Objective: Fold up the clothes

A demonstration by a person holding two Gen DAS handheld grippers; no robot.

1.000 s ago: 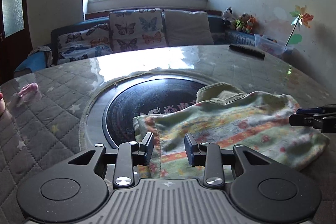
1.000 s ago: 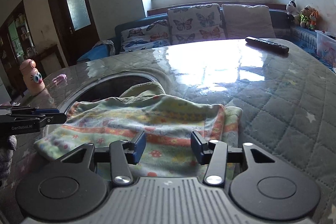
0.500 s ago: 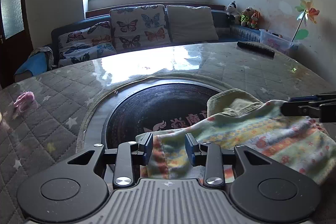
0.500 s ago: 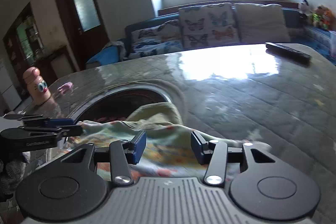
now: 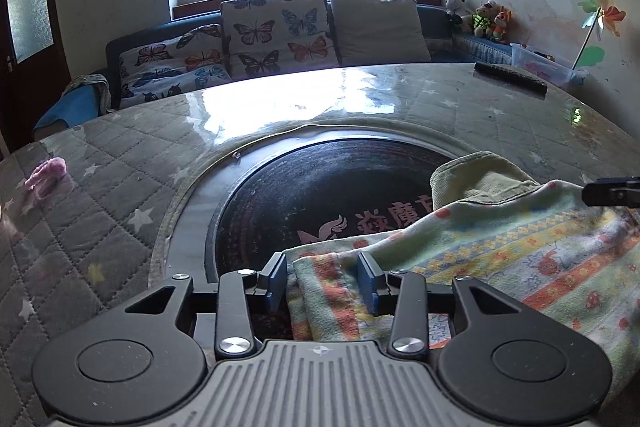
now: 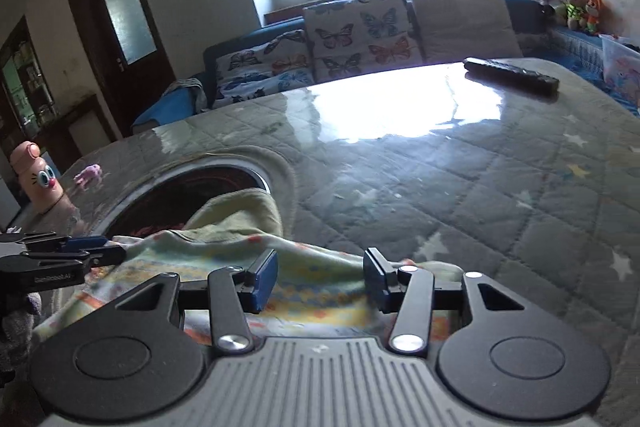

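A patterned cloth (image 5: 500,259) with orange and yellow bands lies over a pale green garment (image 5: 480,179) on the quilted table (image 5: 120,207). My left gripper (image 5: 322,267) has the cloth's folded edge between its jaws, which are opening; a narrow gap shows at the left pad. In the right wrist view the same cloth (image 6: 320,291) bunches between the pads of my right gripper (image 6: 320,267), which is shut on it. The cloth's raised edge runs from one gripper to the other. Each gripper shows in the other's view: right gripper (image 5: 600,191), left gripper (image 6: 104,251).
A black round hotplate (image 5: 320,195) is set in the table's middle, partly under the clothes. A dark remote (image 6: 512,75) lies at the far right. A small pink thing (image 5: 44,175) and a finger-shaped toy (image 6: 36,175) stand at the left. A sofa (image 5: 280,27) is behind.
Both grippers moved forward over the table, carrying the cloth's near edge, so less cloth lies ahead of them. The left jaws have widened around the cloth.
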